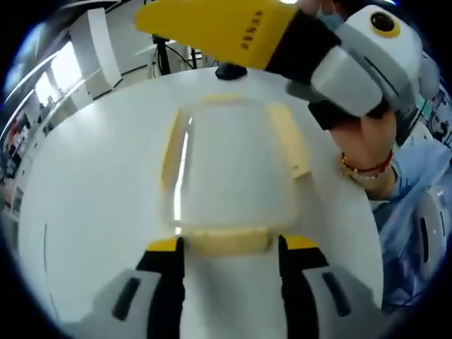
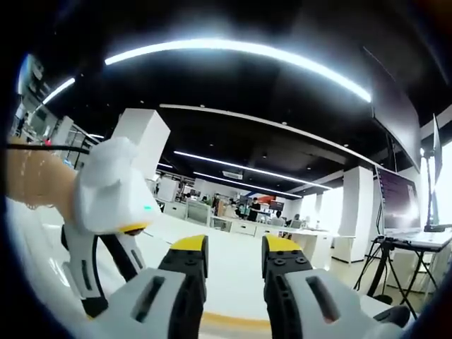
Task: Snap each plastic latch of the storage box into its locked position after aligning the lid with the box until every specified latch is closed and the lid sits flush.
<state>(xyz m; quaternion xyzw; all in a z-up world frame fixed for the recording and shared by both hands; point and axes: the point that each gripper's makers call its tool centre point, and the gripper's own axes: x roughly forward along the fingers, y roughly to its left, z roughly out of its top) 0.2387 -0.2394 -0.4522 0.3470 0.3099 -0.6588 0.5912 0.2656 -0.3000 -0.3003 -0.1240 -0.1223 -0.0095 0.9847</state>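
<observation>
The clear plastic storage box with a transparent lid and pale yellow latches (image 1: pixel 229 173) sits on the round white surface (image 1: pixel 92 212), straight ahead of the left hand-held gripper (image 1: pixel 229 248) in the left gripper view; that gripper's yellow-tipped jaws stand apart, one to each side of the near pale yellow latch (image 1: pixel 229 241) on the box's short end, close to it, though whether they touch it I cannot tell; the box's long axis runs away from this gripper, toward the far end latch (image 1: pixel 220 99); a further latch strip (image 1: pixel 289 140) lies along the right long side and looks swung outward, so it seems not yet snapped down; the right hand-held gripper (image 1: pixel 148 18) hangs above the far end of the box, held by a person's hand (image 1: pixel 367 145) wearing a red bracelet; in the right gripper view its own jaws (image 2: pixel 233 258) are slightly apart with nothing between them, pointing out across the room rather than down at the box; the left gripper is the nearer to a latch, so the near end latch is probably the next one to be pressed home.
</observation>
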